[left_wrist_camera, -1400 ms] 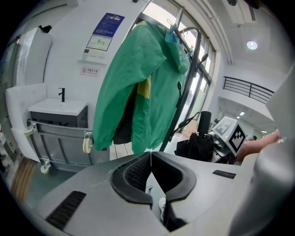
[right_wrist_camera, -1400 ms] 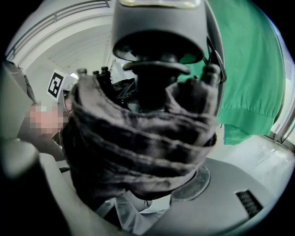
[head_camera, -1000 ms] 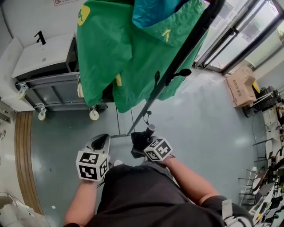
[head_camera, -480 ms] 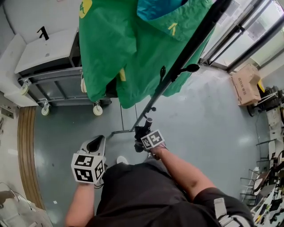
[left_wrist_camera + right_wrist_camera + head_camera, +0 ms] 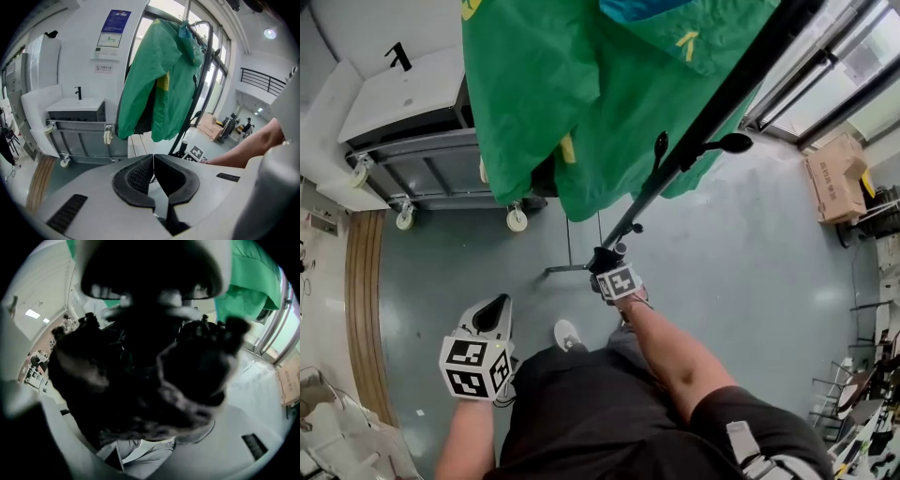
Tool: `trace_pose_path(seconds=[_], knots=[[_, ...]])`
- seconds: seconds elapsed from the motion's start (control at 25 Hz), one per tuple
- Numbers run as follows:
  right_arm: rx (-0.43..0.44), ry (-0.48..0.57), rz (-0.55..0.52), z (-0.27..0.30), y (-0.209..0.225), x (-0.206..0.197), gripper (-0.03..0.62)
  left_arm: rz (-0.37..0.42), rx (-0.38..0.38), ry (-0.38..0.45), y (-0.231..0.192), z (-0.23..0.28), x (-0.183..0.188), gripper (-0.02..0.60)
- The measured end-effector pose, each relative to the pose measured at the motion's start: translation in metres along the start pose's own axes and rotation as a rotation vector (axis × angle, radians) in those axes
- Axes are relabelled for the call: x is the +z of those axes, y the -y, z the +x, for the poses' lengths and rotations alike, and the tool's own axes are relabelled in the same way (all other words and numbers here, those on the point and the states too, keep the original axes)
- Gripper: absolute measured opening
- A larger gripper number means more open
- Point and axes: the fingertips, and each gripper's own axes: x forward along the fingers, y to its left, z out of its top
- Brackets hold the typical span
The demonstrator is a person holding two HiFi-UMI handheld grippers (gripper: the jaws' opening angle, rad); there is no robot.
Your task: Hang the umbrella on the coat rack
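- Right tool (image 5: pixel 614 277): clamped on the umbrella (image 5: pixel 600 258). In the right gripper view the folded black fabric (image 5: pixel 140 380) fills the space between the jaws and blocks most of the picture.
- Umbrella is low down, right at the foot of the coat rack (image 5: pixel 712 103). It is well below the hooks (image 5: pixel 736 142) and not hung on any of them.
- Left tool (image 5: pixel 492 314): jaws together with tips touching and nothing between them (image 5: pixel 153 161). It is held off to the left, well apart from the umbrella.
- Rack pole is black. A green jacket (image 5: pixel 544 94) hangs from its upper part.
- Floor (image 5: pixel 741 262): smooth grey, with a wood strip along the left edge.
- Room: a grey cart (image 5: pixel 422 159) on casters sits behind the jacket. A cardboard box (image 5: pixel 832 176) is on the right, and glazed doors are at upper right.
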Motion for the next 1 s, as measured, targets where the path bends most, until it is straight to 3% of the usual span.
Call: trace_pose_path(seconds=[0.24,0.44,1.0], knots=[[-0.011,-0.005,0.021,0.007,0.008,0.003,0.288,0.003,0.012,-0.011,0.000,-0.003,-0.005,0.015],[0.002,-0.030,0.022,0.001,0.006,-0.003,0.291,0.020,-0.011,-0.006,0.009,-0.002,-0.002,0.015],[0.003,0.029,0.074,-0.036,0.017,0.006,0.293,0.077,-0.086,0.028,0.031,0.007,0.017,0.015]])
